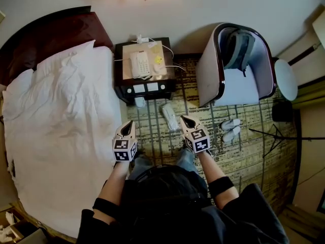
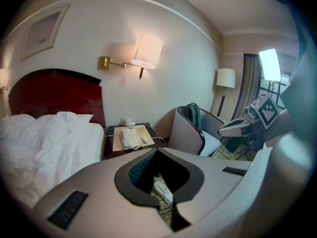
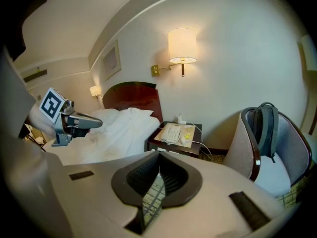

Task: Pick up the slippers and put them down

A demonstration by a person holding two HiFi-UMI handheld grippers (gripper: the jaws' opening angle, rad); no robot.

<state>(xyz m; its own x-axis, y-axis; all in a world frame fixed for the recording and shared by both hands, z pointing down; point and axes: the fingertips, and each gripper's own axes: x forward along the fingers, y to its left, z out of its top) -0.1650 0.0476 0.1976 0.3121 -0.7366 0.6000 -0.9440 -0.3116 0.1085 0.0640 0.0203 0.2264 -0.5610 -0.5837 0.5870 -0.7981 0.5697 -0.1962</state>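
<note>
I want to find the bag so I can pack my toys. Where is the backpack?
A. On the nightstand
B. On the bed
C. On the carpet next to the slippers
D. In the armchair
D. The backpack sits in the armchair, leaning against its curved back, not on the bed, the nightstand or the carpet.

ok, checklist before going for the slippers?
1. Left gripper jaws open: not ok, shut, empty.
2. Right gripper jaws open: not ok, shut, empty.
3. White flat slipper on the patterned carpet in view: ok, ahead of both grippers.
4. Nothing lying on it: ok.
5. White slipper pair beside the grey curved armchair in view: ok.
6. Grippers at the slipper: not ok, neither touches it.
</note>
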